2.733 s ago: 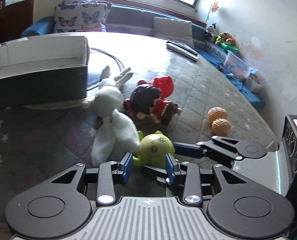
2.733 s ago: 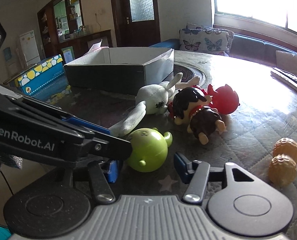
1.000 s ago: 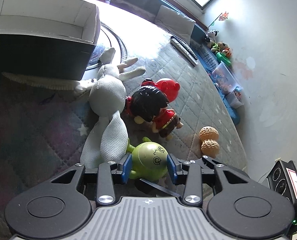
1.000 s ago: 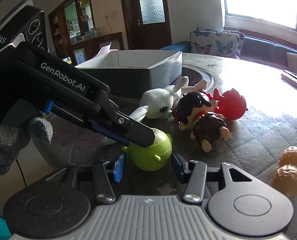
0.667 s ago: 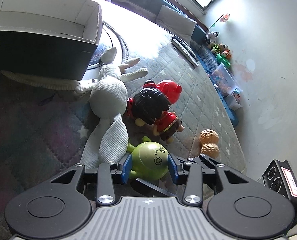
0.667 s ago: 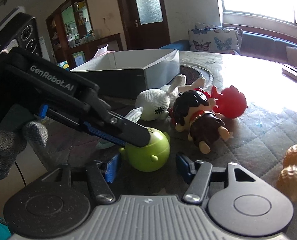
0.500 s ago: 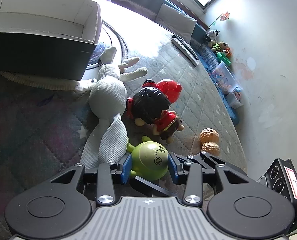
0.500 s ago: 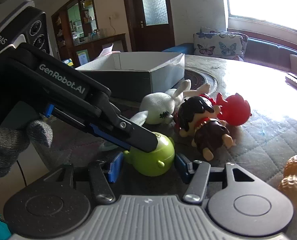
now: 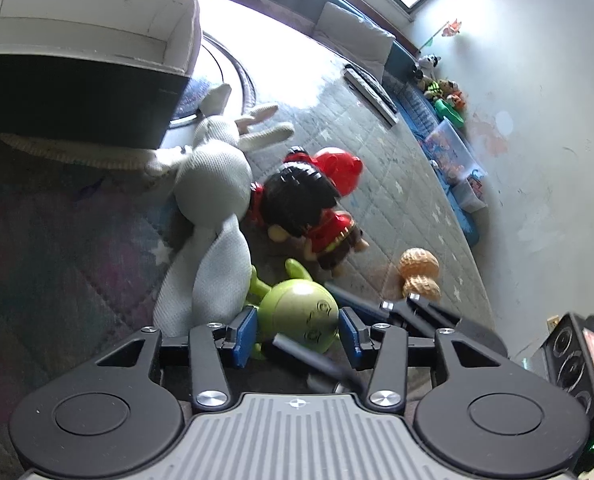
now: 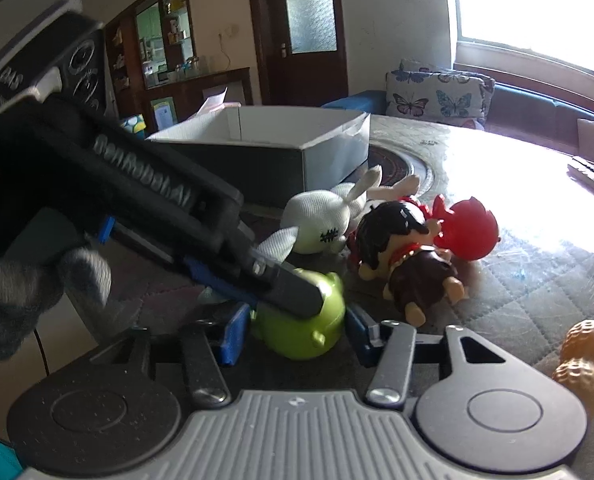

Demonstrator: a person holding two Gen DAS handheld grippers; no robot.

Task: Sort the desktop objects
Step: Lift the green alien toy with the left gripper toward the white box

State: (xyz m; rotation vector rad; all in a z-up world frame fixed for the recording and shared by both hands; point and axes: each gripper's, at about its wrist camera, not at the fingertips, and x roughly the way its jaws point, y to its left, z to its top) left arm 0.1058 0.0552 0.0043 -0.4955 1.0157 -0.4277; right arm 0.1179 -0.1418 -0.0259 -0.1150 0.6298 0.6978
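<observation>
Green round toy (image 9: pixel 297 312) lying near the tabletop (image 9: pixel 397 208) near edge, beside the white rabbit (image 9: pixel 213 200). Left tongs (image 9: pixel 296 334) opening, pads straddling the toy. Right tongs (image 10: pixel 293 330) clenched on the same toy.

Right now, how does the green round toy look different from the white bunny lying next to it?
The green toy is hard, shiny and ball-shaped with a printed face; the white bunny is soft knitted cloth, long and limp. The green toy sits between the fingers of both grippers, while no gripper is around the bunny, which lies flat with its ears toward the box. Both rest on the quilted table cover.
</observation>
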